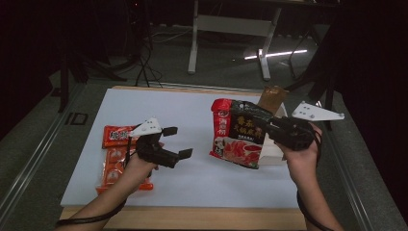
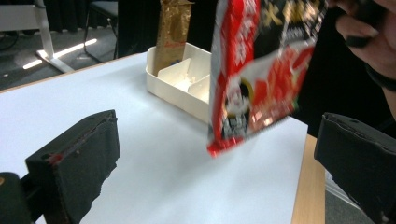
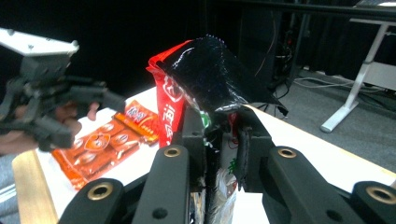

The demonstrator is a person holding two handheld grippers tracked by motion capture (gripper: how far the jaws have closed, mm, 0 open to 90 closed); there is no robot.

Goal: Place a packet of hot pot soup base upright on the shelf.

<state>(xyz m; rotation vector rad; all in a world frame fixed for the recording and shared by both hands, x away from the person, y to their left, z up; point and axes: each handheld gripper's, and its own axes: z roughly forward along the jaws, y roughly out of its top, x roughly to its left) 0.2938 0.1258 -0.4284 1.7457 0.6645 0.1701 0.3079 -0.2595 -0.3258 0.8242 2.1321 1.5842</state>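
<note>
My right gripper (image 1: pixel 269 131) is shut on one edge of a red and black food packet (image 1: pixel 238 132) and holds it up above the white table, in front of a white divided tray (image 1: pixel 274 155). In the right gripper view the packet (image 3: pixel 205 70) stands pinched between the two jaws of that gripper (image 3: pixel 219 140). My left gripper (image 1: pixel 179 141) hovers over the middle of the table, open with nothing between its jaws. In the left gripper view the packet (image 2: pixel 254 79) hangs beyond the open gripper (image 2: pixel 219 168), apart from it.
A gold packet (image 1: pixel 272 98) stands upright in the tray's (image 2: pixel 175 93) far compartment. Two orange snack packets (image 1: pixel 115 136) (image 1: pixel 111 171) lie flat at the table's left side, by my left hand. The wooden table edge (image 1: pixel 192 216) runs along the front.
</note>
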